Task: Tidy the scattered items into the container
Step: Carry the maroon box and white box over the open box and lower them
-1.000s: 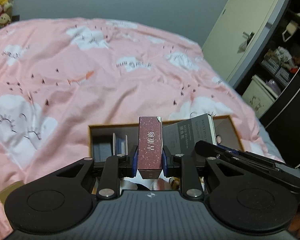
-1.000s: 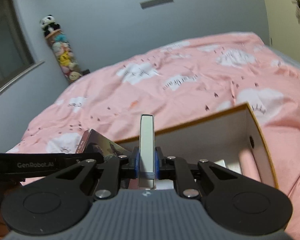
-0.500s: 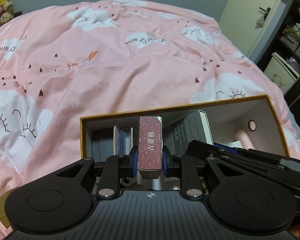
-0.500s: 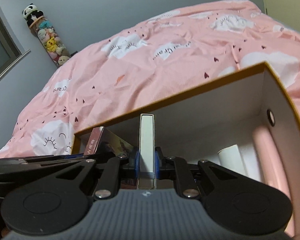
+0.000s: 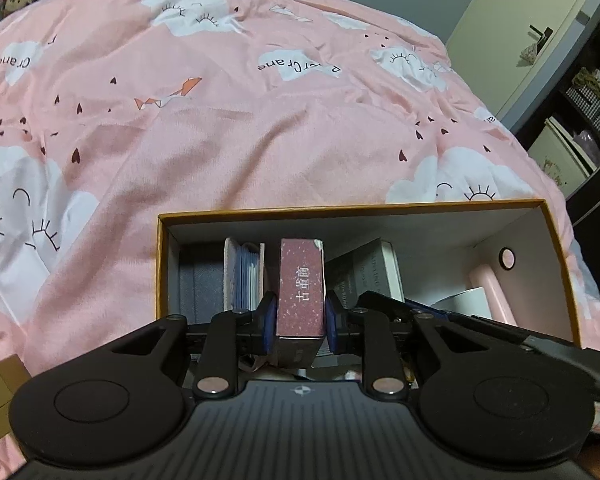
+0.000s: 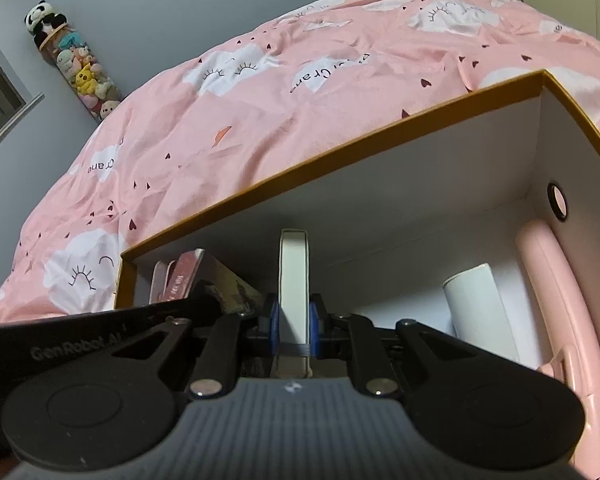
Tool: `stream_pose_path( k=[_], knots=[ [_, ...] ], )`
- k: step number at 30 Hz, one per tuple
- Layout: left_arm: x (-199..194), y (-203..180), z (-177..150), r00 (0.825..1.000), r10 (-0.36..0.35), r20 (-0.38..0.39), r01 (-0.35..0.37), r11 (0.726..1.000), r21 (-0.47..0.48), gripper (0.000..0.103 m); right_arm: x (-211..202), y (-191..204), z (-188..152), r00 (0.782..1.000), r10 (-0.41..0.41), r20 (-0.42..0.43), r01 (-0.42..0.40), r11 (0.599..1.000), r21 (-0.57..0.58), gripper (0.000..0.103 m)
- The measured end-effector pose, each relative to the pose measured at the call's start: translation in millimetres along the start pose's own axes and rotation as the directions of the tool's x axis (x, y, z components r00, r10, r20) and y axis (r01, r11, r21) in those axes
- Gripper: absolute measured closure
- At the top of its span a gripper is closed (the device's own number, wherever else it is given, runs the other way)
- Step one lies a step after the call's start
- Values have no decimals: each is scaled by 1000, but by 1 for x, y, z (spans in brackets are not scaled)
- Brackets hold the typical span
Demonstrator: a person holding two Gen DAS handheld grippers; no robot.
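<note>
Maroon book (image 5: 301, 288) upright, spine up

Both wrist cameras look steeply down, close over the open box (image 5: 356, 210) (image 6: 324, 164) — their shared ground.

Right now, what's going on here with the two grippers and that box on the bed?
A person is tidying books into an orange-rimmed box on a pink bedspread. The left gripper has a maroon book between its jaws, which are opening, down inside the box beside books already standing there. The right gripper is shut on a slim white-edged book, also inside the box, near a white tube and a pink object.
</note>
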State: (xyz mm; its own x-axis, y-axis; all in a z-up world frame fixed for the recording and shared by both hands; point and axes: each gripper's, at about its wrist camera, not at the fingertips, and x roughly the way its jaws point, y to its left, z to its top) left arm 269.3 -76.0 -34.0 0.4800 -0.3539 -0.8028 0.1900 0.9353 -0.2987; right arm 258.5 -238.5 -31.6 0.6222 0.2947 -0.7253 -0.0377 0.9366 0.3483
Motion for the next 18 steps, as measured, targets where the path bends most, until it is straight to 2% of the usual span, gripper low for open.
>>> stream_pose_path(
  k=[3, 6, 11, 13, 18],
  knots=[
    [-9, 0, 0, 999, -15, 33, 15, 1000, 1, 73, 0, 2, 0, 1000, -6, 1, 6, 1000, -8, 87],
    [-19, 0, 2, 998, -25, 61, 25, 1000, 9, 66, 1, 6, -2, 1000, -14, 0, 14, 1000, -23, 87],
    [-42, 4, 0, 993, -11, 117, 9, 1000, 11, 63, 1, 14, -4, 999, -34, 2, 34, 998, -58, 86],
    [-52, 8, -4, 990, -8, 138, 8, 1000, 4, 58, 3, 18, -4, 999, -49, 2, 49, 996, -77, 86],
    [-69, 23, -15, 987, 29, 157, -26, 999, -23, 57, 4, 26, -5, 999, -54, -5, 53, 993, -107, 83]
  ],
)
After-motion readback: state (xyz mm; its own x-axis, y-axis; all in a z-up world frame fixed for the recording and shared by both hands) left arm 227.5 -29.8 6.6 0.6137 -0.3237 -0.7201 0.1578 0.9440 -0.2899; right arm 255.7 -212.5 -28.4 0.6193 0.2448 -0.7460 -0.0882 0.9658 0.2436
